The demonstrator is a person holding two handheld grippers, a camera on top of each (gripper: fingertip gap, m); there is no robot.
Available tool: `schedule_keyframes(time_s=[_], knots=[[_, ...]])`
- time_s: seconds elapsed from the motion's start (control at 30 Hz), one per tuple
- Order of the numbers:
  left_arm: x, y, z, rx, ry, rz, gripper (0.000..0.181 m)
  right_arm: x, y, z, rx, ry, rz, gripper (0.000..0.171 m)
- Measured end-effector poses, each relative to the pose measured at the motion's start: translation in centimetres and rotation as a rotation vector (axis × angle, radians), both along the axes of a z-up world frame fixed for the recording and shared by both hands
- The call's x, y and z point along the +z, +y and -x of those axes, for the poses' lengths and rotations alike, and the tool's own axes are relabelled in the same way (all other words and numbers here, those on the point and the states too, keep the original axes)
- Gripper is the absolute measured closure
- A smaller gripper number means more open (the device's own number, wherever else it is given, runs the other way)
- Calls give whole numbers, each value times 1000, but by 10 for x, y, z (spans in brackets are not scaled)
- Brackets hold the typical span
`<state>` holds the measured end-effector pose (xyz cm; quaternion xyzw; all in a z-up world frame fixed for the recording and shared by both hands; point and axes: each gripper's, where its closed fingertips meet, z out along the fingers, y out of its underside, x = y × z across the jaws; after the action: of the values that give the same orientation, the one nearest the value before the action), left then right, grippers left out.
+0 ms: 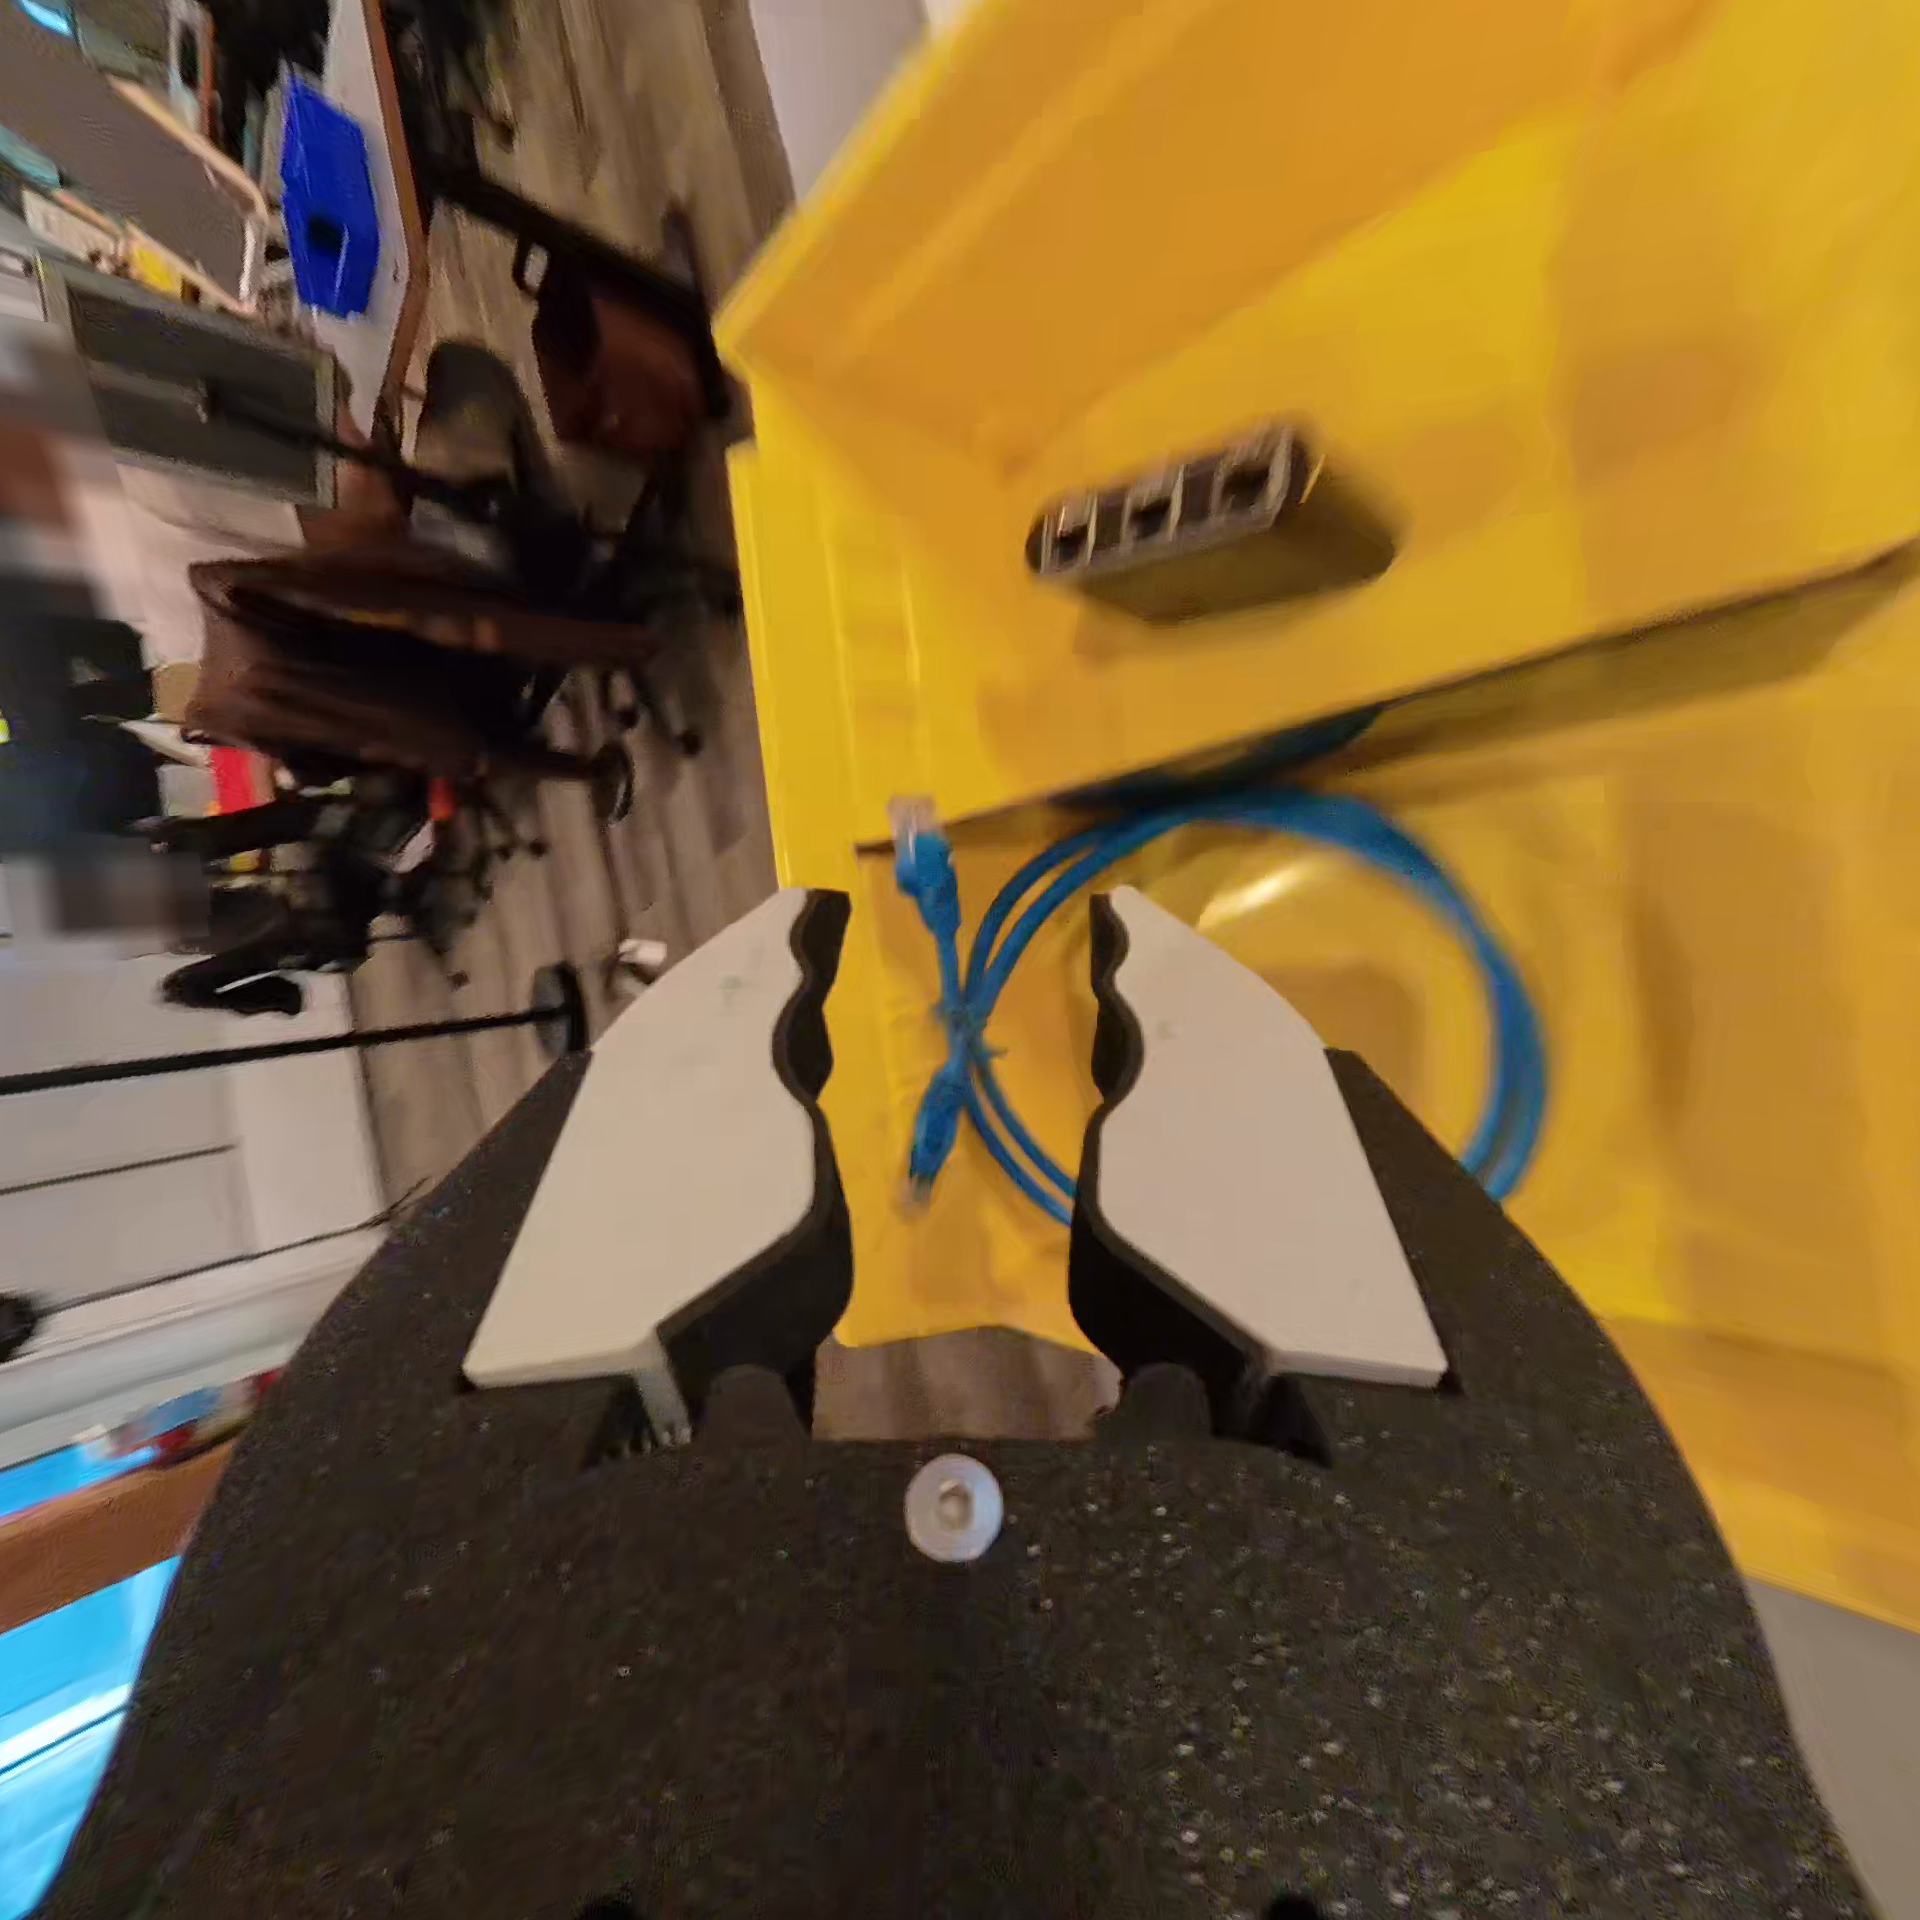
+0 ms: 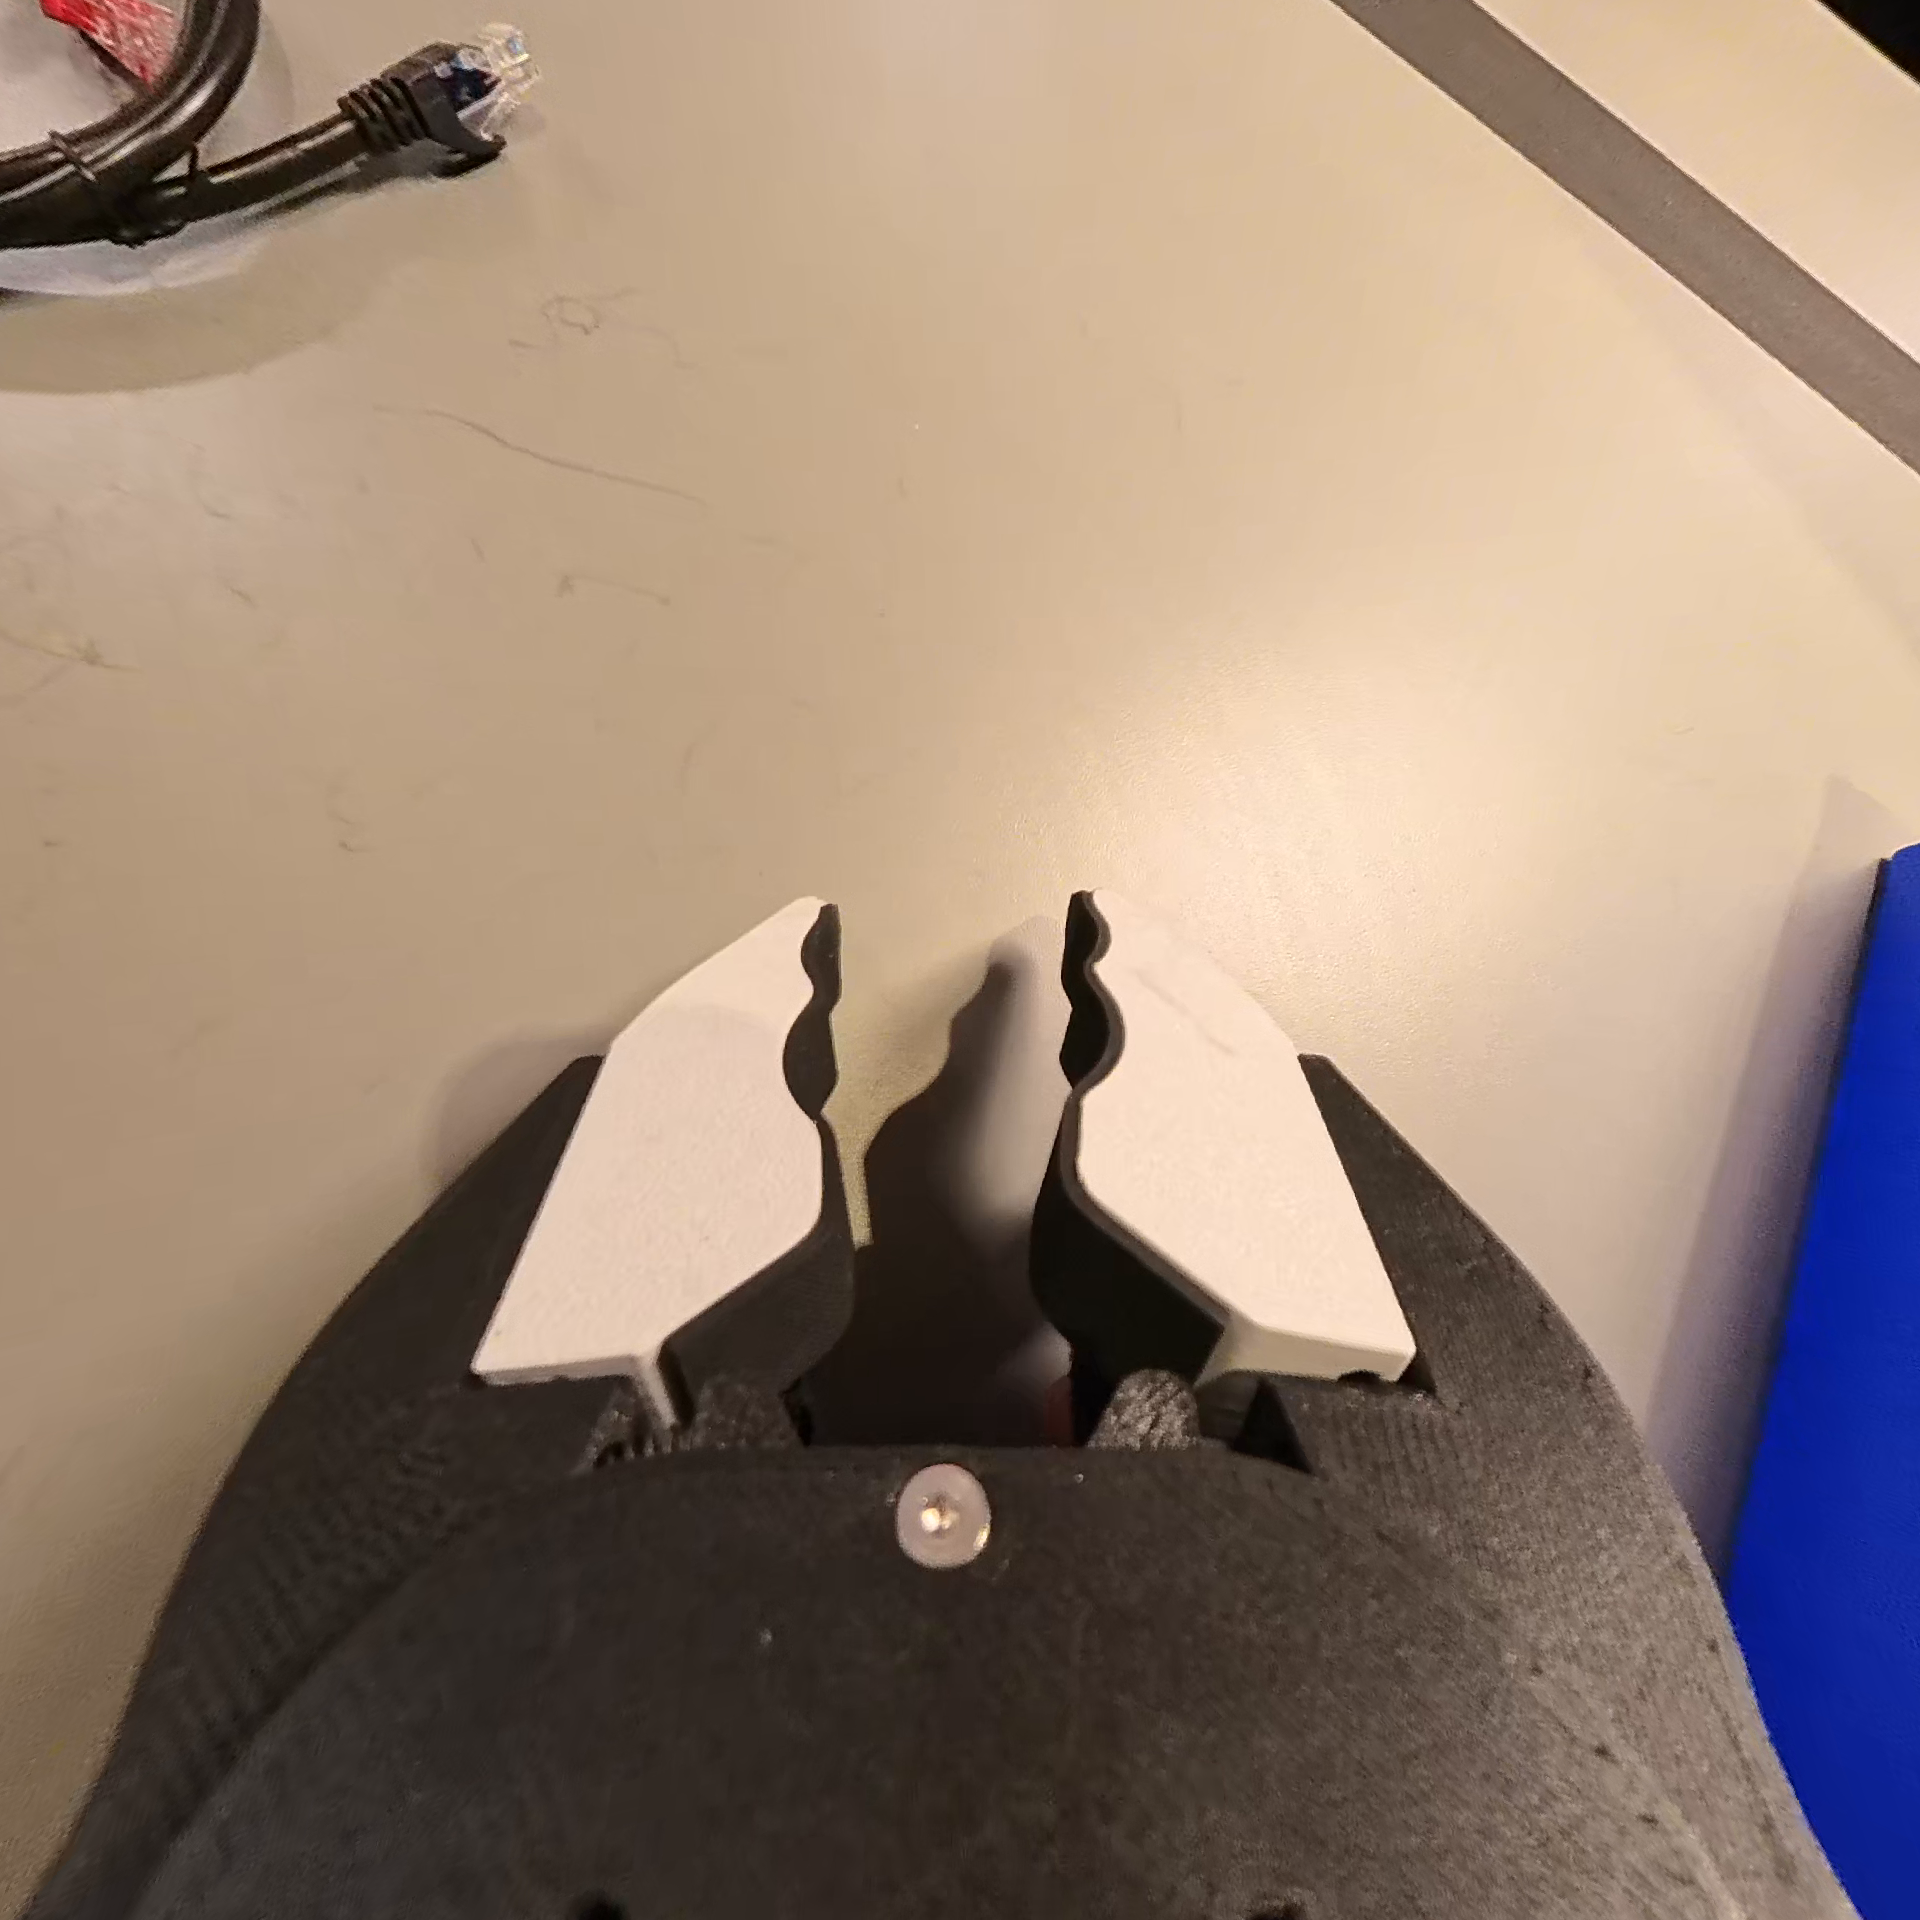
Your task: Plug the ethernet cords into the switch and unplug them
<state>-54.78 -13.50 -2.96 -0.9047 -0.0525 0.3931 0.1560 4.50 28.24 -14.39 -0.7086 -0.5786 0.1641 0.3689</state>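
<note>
In the left wrist view a coiled blue ethernet cord [image 1: 1496,935] lies on a yellow surface [image 1: 1714,1143], its two plugs crossing just beyond my fingers; one clear-tipped plug [image 1: 920,842] points up. A grey switch [image 1: 1174,509] with a row of ports sticks out of a slot in the yellow panel above. My left gripper [image 1: 966,914] is open and empty, framing the crossed plug ends. In the right wrist view my right gripper [image 2: 951,914] is open and empty, low over a beige table [image 2: 935,520]. A black ethernet cord [image 2: 156,135] with a clear plug [image 2: 488,73] lies at the far left.
The left wrist view is blurred and tilted; dark office chairs [image 1: 436,623] and a blue bin [image 1: 327,197] stand on the floor left of the yellow box. In the right wrist view a blue object [image 2: 1829,1351] stands along the right edge, and the table's grey edge [image 2: 1714,208] runs at top right.
</note>
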Motion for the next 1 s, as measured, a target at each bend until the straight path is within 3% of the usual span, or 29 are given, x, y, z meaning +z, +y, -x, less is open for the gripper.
schedule_keyframes(time_s=[0.03, 0.2, 0.4, 0.63, 0.73, 0.87, 1.0], knots=[[-14, -11, 11, 9, 14, 68, 131, 0, 0, 0, 0, 0, 2, 130], [-57, -20, 32, -19, 118, 236, 128, 0, 1, 0, -3, 0, 10, 129], [-57, -32, 66, 88, 366, 341, 128, -1, 0, 0, 0, 0, 10, 129], [-46, -35, 68, 112, 480, 297, 163, -1, -1, 0, 7, 0, 9, 130], [-15, -35, 57, 135, 515, 177, 164, 0, -2, 0, 14, 0, 5, 130], [63, -33, 32, 149, 629, 7, 164, -1, -3, 1, 19, 0, 12, 130], [130, 8, -25, -11, 649, -130, 164, -1, -4, 1, 25, 0, 9, 130]])
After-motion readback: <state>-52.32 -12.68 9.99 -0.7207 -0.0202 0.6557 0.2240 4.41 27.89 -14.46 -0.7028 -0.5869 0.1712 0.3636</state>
